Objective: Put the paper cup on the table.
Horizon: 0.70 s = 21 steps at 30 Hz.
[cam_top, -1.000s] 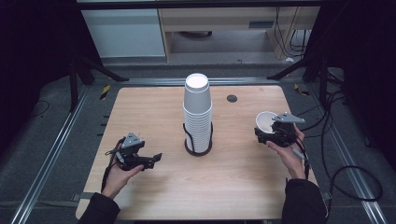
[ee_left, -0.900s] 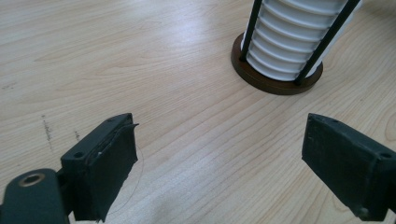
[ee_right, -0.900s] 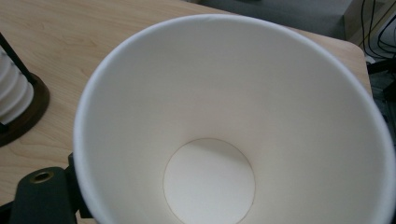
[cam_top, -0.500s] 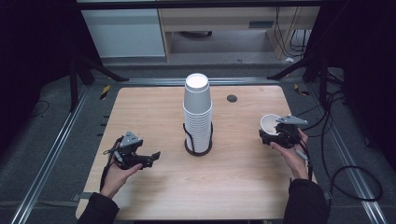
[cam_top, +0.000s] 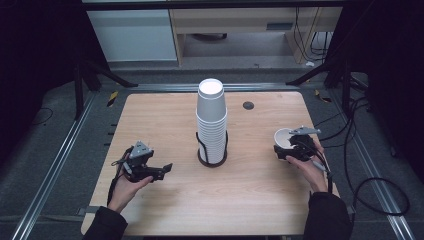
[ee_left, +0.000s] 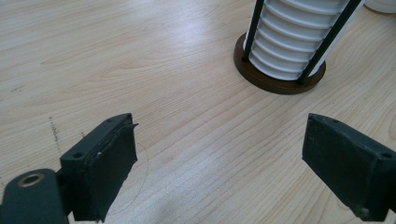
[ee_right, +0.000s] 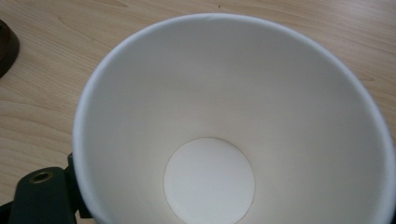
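Observation:
A tall stack of white paper cups [cam_top: 211, 120] stands in a black wire holder on a round dark base [cam_top: 212, 159] at the table's middle; its lower part [ee_left: 299, 42] shows in the left gripper view. My right gripper [cam_top: 289, 148] is at the right side of the table, shut on a single white cup [cam_top: 283, 138] held upright, mouth up. In the right gripper view I look down into that empty cup [ee_right: 233, 121]. My left gripper [cam_top: 159, 170] rests low at the left front, open, with bare wood between its fingers [ee_left: 100, 168].
The wooden table [cam_top: 165, 115] has a small dark round grommet [cam_top: 248, 105] at the back right. Cables [cam_top: 370, 180] trail off the right edge. Metal rails [cam_top: 55, 160] run along both sides, and a cabinet stands beyond the far edge.
The right gripper has come lower and nearer the front with the cup, which now stands upright. The left gripper has barely moved.

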### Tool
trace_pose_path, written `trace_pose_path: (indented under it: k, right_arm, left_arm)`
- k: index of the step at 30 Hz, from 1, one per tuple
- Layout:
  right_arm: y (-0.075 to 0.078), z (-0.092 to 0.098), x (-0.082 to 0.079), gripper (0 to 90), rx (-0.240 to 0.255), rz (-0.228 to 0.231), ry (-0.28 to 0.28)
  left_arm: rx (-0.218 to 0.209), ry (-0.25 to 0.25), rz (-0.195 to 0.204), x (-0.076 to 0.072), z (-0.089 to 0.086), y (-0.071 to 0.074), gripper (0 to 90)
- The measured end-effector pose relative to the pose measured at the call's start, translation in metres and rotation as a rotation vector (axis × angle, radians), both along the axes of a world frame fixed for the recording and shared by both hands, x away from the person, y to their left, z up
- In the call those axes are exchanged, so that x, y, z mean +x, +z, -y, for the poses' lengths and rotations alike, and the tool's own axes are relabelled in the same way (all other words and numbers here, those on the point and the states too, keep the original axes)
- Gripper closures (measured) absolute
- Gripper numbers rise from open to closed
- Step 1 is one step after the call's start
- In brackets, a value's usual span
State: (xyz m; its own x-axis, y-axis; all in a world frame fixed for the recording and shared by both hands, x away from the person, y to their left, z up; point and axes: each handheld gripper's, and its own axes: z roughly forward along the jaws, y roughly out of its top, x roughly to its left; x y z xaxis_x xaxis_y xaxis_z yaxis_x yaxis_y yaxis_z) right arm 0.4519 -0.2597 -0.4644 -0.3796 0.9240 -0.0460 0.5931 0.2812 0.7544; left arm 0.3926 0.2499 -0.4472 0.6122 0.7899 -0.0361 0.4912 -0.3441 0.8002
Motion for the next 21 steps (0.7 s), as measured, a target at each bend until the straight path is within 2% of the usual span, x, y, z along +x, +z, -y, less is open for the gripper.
trace_pose_path:
  k: [5,13,17,21]
  right_arm:
    - [-0.0021,-0.0012,0.0004,14.0,-0.015,-0.006,0.011]
    - [-0.003,-0.0019,-0.0007,13.3,-0.009,-0.02,0.02]
    - [-0.0057,-0.0018,-0.003,13.0,0.004,-0.002,0.024]
    - [-0.0078,-0.0023,-0.0049,9.6,-0.021,-0.023,0.025]
  left_arm:
    - [0.004,-0.003,-0.001,-0.0001,0.0005,-0.0003,9.4]
    - [0.007,-0.005,-0.001,-0.0004,0.0001,0.0001,9.4]
    - [0.005,-0.006,0.0,-0.0008,0.0001,0.0004,9.4]
    - [0.002,-0.006,0.003,-0.001,-0.0002,0.0006,9.4]
